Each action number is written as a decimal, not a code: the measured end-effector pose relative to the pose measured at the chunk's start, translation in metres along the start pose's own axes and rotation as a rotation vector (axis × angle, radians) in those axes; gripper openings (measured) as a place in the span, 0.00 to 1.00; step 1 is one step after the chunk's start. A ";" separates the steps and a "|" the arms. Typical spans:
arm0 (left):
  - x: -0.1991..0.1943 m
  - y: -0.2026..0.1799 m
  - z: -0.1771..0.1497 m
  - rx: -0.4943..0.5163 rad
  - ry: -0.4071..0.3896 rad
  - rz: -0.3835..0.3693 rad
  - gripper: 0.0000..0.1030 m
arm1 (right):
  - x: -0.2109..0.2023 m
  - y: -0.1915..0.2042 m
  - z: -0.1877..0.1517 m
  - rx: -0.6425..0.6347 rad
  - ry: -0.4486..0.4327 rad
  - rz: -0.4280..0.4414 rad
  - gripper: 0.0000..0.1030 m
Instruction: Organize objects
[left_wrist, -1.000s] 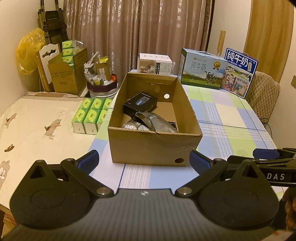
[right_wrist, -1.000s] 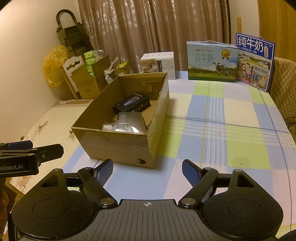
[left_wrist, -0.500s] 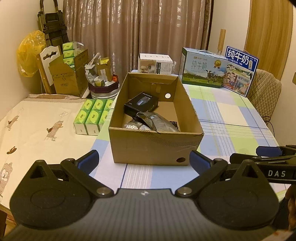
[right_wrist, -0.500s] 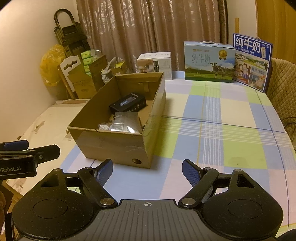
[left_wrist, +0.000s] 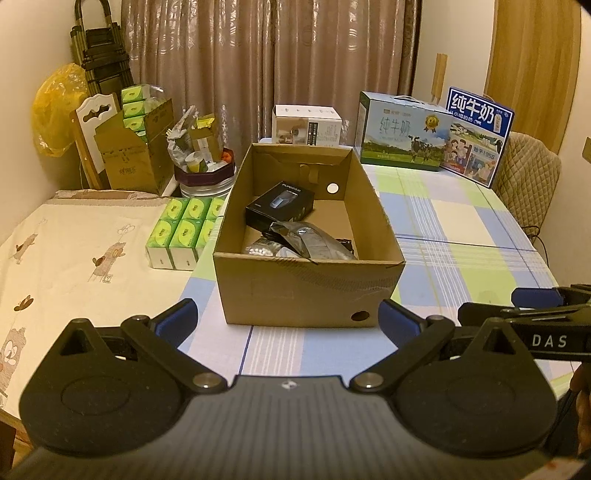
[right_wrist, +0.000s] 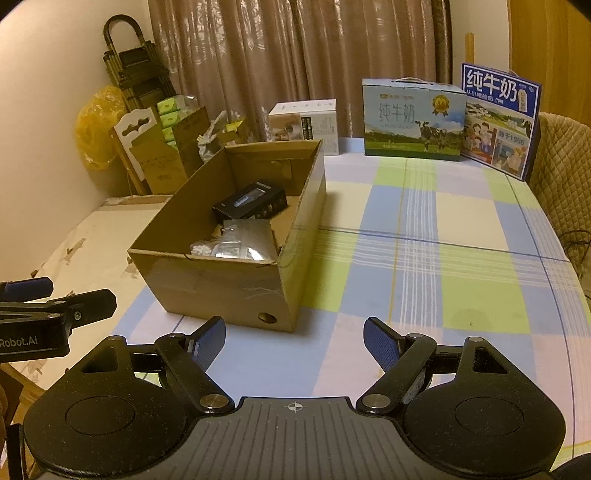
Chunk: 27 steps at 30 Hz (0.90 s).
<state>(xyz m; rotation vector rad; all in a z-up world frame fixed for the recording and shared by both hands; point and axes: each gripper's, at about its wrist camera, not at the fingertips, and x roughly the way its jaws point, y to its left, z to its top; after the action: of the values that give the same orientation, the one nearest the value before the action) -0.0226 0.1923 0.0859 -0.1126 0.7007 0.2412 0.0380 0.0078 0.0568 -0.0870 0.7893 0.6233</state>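
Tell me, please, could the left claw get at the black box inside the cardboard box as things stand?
Probably yes: the left claw is open and empty, the cardboard box has no lid, and the black box lies uncovered behind the silver bag.

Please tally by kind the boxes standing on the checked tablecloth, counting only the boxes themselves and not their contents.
Open brown cardboard box: 1
Printed milk cartons with carry handles along the far edge, a pale blue one and a dark blue one: 2
Small white rectangular product box behind the cardboard box: 1
Total: 4

Box contents (left_wrist: 295, 240) partly hidden
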 end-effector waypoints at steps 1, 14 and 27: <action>0.000 0.000 0.000 0.001 0.001 -0.001 0.99 | 0.000 0.000 0.000 0.001 0.000 -0.001 0.77; 0.002 -0.003 0.000 0.011 0.002 -0.003 0.99 | -0.001 -0.002 0.001 0.004 -0.002 -0.002 0.77; 0.001 -0.004 -0.001 0.012 -0.009 -0.002 0.99 | -0.001 -0.002 0.000 0.006 -0.002 -0.001 0.77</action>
<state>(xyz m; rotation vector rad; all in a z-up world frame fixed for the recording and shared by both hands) -0.0214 0.1885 0.0839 -0.1009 0.6928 0.2356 0.0386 0.0057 0.0577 -0.0811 0.7890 0.6201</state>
